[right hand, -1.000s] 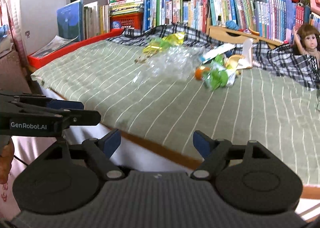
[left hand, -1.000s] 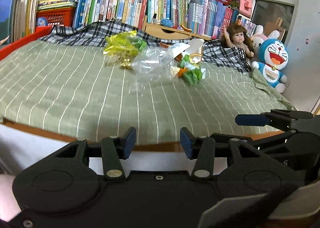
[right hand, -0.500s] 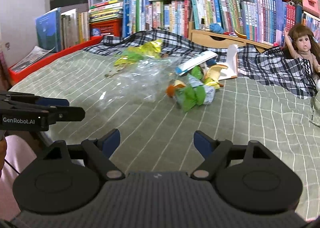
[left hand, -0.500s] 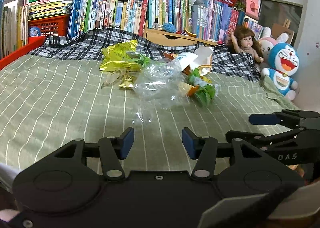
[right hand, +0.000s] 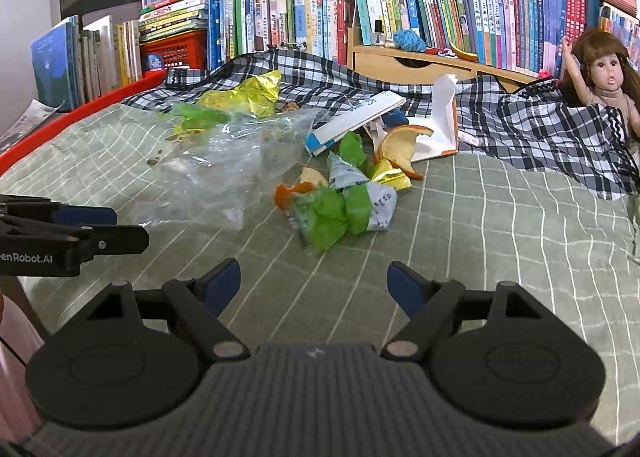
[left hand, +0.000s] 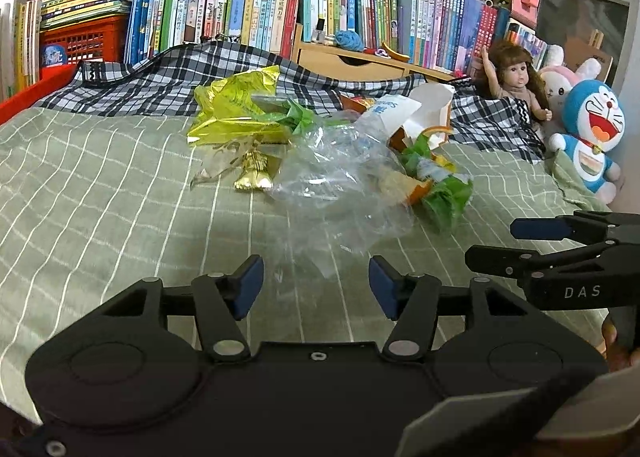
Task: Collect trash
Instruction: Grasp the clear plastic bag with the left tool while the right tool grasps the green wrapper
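Trash lies in a heap on the green checked bedspread [left hand: 100,225]. A clear plastic bag [left hand: 340,185] sprawls just beyond my left gripper [left hand: 316,283], which is open and empty. Behind the bag sit a yellow foil wrapper [left hand: 236,109] and a small gold wrapper [left hand: 254,175]. Green crumpled wrappers [right hand: 332,217] lie straight ahead of my right gripper [right hand: 314,283], also open and empty. Orange peel [right hand: 402,149], a blue-edged white box [right hand: 354,123] and a torn white carton [right hand: 440,121] lie behind them. The clear plastic bag [right hand: 224,177] is to the left there.
Rows of books [left hand: 260,13] and a wooden drawer unit [left hand: 344,61] line the far side. A black checked cloth [right hand: 540,129] is bunched behind the trash. A doll [left hand: 516,85] and a blue plush toy [left hand: 592,133] sit at the right. A red bed rail [right hand: 80,105] runs along the left.
Both grippers have moved forward over the bed toward the trash heap, which now looms larger and closer. Their jaws stay open.
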